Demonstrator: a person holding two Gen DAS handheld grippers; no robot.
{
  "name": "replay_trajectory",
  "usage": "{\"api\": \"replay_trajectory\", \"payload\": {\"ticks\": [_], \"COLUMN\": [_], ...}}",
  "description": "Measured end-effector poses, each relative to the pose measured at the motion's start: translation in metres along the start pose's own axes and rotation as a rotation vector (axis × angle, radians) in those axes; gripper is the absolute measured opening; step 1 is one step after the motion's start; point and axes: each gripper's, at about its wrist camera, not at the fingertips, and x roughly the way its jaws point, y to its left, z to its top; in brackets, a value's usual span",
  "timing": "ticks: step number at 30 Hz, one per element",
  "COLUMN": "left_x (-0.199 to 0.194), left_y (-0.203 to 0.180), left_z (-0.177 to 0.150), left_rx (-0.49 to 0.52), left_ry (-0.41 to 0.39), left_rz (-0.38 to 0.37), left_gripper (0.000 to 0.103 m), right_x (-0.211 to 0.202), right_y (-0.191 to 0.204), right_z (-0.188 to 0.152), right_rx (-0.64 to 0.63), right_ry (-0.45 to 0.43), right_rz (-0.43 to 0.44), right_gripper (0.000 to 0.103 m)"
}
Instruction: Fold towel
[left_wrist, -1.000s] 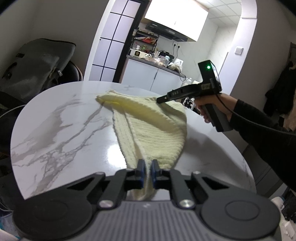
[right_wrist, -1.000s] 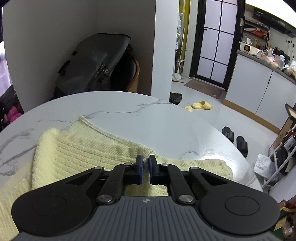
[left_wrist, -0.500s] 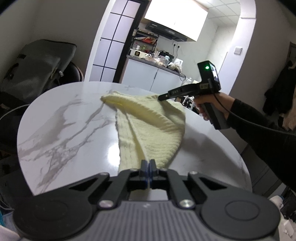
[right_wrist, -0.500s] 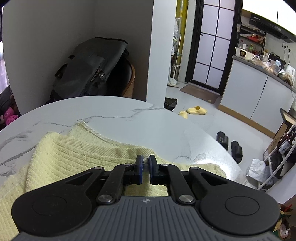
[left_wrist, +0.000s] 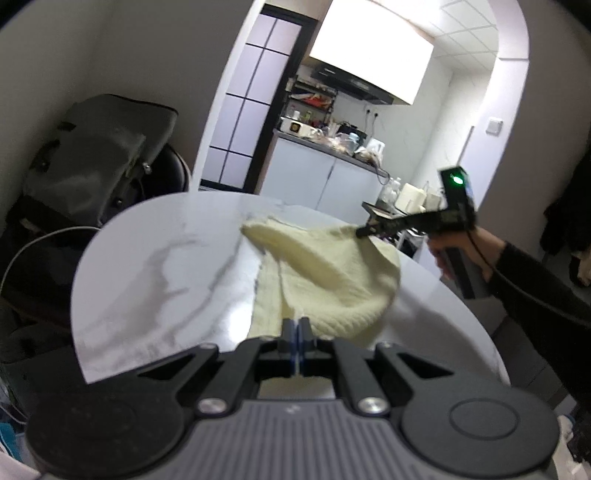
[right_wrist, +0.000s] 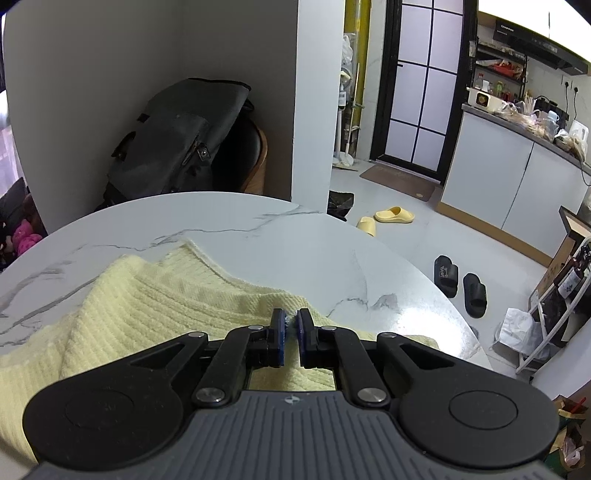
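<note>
A pale yellow ribbed towel (left_wrist: 332, 280) lies bunched on the round white marble table (left_wrist: 159, 266). My left gripper (left_wrist: 297, 326) is shut on the towel's near edge, lifted off the tabletop. In the left wrist view my right gripper (left_wrist: 360, 232), held by a hand in a dark sleeve, pinches the towel's far right corner and holds it raised. In the right wrist view the towel (right_wrist: 147, 314) spreads to the left, and my right gripper (right_wrist: 291, 323) has towel cloth between its blue pads.
A dark bag (right_wrist: 177, 136) rests on a chair beyond the table's far edge. Slippers (right_wrist: 393, 216) and black sandals (right_wrist: 461, 282) lie on the floor to the right. White kitchen cabinets (right_wrist: 517, 177) stand behind.
Both grippers have risen and drawn the towel up and toward the table's right side. The left gripper's jaws closed fully on the towel's near edge. The towel's far fold slid inward.
</note>
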Motion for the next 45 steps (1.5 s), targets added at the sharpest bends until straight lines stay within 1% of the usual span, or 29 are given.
{"api": "replay_trajectory", "payload": {"ticks": [5,7,11,17,19,20,21,23,28,32,35,37,42,45], "left_x": [0.018,0.021,0.022,0.019,0.018,0.017,0.017,0.017,0.016,0.016,0.016,0.015,0.015,0.015], "left_y": [0.020,0.026,0.028,0.032,0.031,0.029,0.028,0.028,0.028,0.029,0.029,0.029,0.029,0.028], "left_z": [-0.002,-0.004,0.000,0.003,0.004,0.004,0.004,0.004,0.002,0.003,0.002,0.002,0.002,0.002], "left_rx": [-0.032,-0.046,-0.035,-0.033,-0.027,-0.024,-0.022,-0.020,-0.017,-0.011,-0.009,-0.007,-0.005,-0.005], "left_ry": [0.054,0.060,0.064,0.071,0.072,0.072,0.073,0.074,0.077,0.079,0.080,0.082,0.085,0.086], "left_rz": [0.059,0.059,0.073,0.081,0.084,0.085,0.086,0.088,0.088,0.090,0.091,0.092,0.093,0.094], "left_gripper": [0.002,0.002,0.002,0.002,0.002,0.002,0.002,0.002,0.002,0.002,0.002,0.002,0.002,0.002], "right_x": [-0.004,-0.005,-0.007,-0.010,-0.010,-0.009,-0.009,-0.009,-0.009,-0.009,-0.008,-0.009,0.003,0.008], "right_y": [-0.005,-0.008,-0.018,-0.025,-0.028,-0.029,-0.031,-0.034,-0.042,-0.048,-0.053,-0.051,-0.038,-0.038], "right_z": [-0.001,-0.002,-0.008,-0.015,-0.016,-0.017,-0.018,-0.020,-0.023,-0.026,-0.029,-0.028,-0.021,-0.018], "right_rx": [0.011,0.016,0.040,0.035,0.042,0.046,0.049,0.057,0.075,0.090,0.101,0.092,0.028,0.043], "right_ry": [0.002,0.003,0.001,0.018,0.025,0.028,0.031,0.038,0.054,0.067,0.077,0.054,0.074,0.072], "right_rz": [0.001,-0.001,-0.035,-0.036,-0.041,-0.043,-0.046,-0.050,-0.062,-0.072,-0.079,-0.057,-0.027,-0.015], "right_gripper": [0.008,0.008,0.008,0.008,0.011,0.016,0.032,0.047,0.048,0.051,0.052,0.052,0.051,0.051]}}
